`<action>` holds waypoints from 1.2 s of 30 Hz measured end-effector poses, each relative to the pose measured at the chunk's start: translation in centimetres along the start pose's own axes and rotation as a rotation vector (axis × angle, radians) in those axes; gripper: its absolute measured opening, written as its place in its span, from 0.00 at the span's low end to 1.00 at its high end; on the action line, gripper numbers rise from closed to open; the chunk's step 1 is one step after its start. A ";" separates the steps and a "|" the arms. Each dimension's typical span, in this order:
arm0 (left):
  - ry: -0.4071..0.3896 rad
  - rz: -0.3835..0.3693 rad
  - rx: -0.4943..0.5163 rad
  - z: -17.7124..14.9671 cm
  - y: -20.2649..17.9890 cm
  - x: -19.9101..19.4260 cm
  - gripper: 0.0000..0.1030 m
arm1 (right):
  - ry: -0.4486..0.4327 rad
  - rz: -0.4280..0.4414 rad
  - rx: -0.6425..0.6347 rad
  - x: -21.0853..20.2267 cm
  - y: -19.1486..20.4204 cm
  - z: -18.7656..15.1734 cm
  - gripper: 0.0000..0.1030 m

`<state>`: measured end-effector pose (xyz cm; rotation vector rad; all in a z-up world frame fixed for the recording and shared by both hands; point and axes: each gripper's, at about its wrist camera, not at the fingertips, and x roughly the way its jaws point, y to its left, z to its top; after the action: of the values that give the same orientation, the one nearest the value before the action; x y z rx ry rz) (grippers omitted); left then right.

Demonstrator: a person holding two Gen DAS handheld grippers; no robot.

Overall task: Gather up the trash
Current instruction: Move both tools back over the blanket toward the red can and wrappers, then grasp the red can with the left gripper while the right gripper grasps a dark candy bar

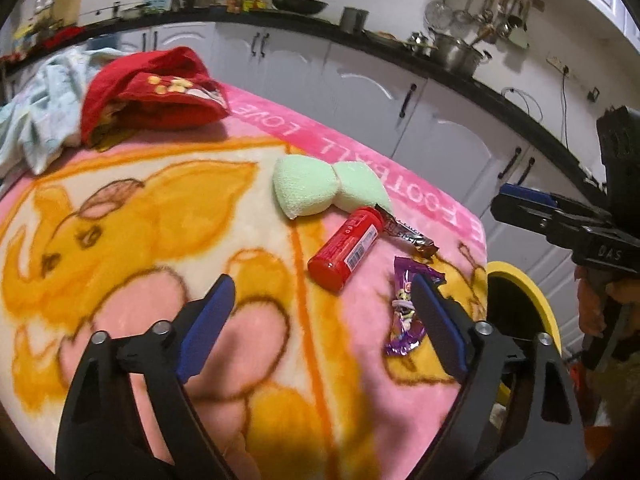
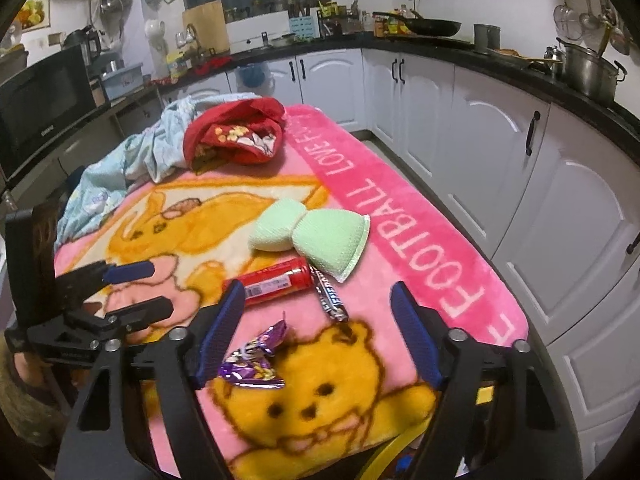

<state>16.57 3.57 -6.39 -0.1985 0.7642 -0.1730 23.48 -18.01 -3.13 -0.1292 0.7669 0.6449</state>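
Note:
A crumpled purple candy wrapper [image 1: 406, 312] [image 2: 254, 360] lies on the pink blanket near its front edge. A red tube [image 1: 344, 250] [image 2: 276, 280] and a dark foil bar wrapper [image 1: 408, 234] [image 2: 330, 298] lie beyond it. My left gripper [image 1: 324, 300] is open and empty, its right finger next to the purple wrapper; it also shows in the right wrist view [image 2: 150, 286]. My right gripper [image 2: 318, 304] is open and empty above the wrappers; it also shows at the right of the left wrist view [image 1: 516, 200]. A yellow-rimmed bin [image 1: 524, 312] stands beside the table.
A green sponge [image 1: 324, 188] [image 2: 312, 236] lies behind the tube. Red cloth [image 1: 152, 92] [image 2: 236, 132] and pale blue cloth [image 2: 120, 168] are piled at the far end. The blanket [image 2: 400, 240] covers the table. White kitchen cabinets [image 2: 520, 152] run along the right.

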 end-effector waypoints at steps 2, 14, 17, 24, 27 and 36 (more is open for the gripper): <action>0.019 -0.012 0.005 0.3 0.0 0.9 0.72 | 0.008 -0.001 -0.002 0.6 -0.3 0.0 0.67; 0.089 -0.027 0.063 2.0 -0.3 5.4 0.67 | 0.104 0.014 -0.032 5.3 -1.8 -1.1 0.52; 0.106 -0.037 0.062 2.2 -0.1 6.3 0.64 | 0.131 0.022 -0.039 6.4 -1.9 -1.3 0.48; 0.138 -0.083 0.062 2.3 -0.1 7.7 0.56 | 0.186 0.048 -0.051 8.5 -1.9 -1.6 0.33; 0.156 -0.095 0.063 2.3 -0.2 8.3 0.51 | 0.205 0.047 -0.057 9.2 -1.9 -1.7 0.20; 0.169 -0.085 0.091 1.6 -0.3 8.8 0.36 | 0.218 0.044 -0.053 9.2 -2.0 -2.4 0.19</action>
<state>23.87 1.48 -11.05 -0.1312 0.9143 -0.3077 28.16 -15.81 -11.37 -0.2349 0.9650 0.7000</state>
